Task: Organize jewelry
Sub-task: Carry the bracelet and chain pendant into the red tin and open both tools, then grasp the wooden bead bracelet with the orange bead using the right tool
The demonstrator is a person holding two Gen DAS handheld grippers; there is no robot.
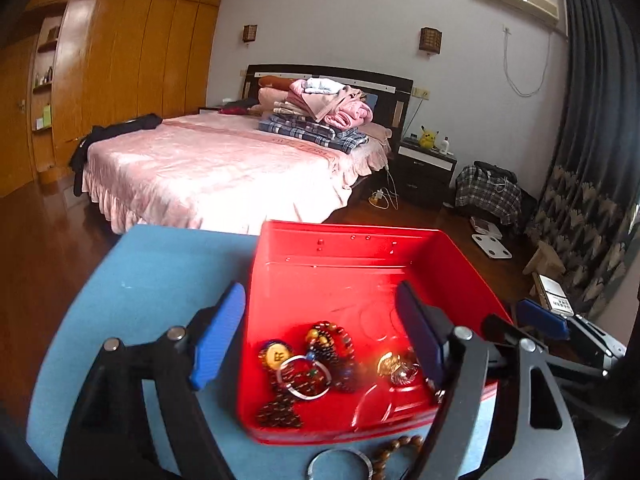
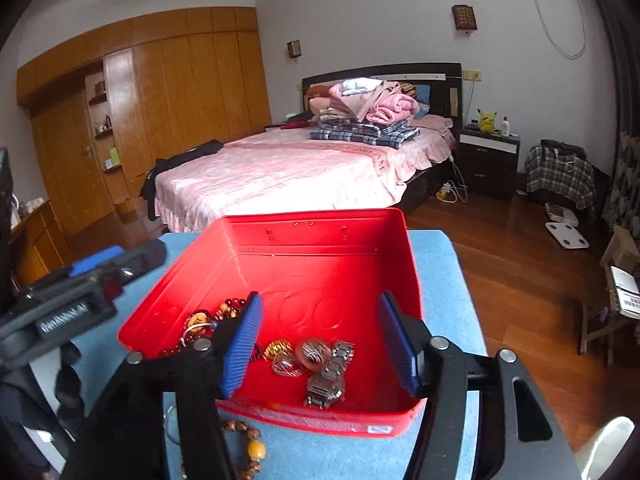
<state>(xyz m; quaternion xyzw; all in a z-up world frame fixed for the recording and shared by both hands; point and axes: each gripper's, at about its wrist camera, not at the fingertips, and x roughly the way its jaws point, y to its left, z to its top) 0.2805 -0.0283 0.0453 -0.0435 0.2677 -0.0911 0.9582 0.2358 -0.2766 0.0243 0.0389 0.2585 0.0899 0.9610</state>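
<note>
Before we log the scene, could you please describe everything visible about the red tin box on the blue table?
The red tin box is a shallow, square, open tray of glossy painted metal with rounded corners, low upright walls and small rivets along its far wall. It sits flat on the blue table, no lid in view. Its far half is bare; along the near wall lie dark beaded bracelets, a silver bangle, gold ornaments and a metal watch. Neither open gripper touches it.
</note>
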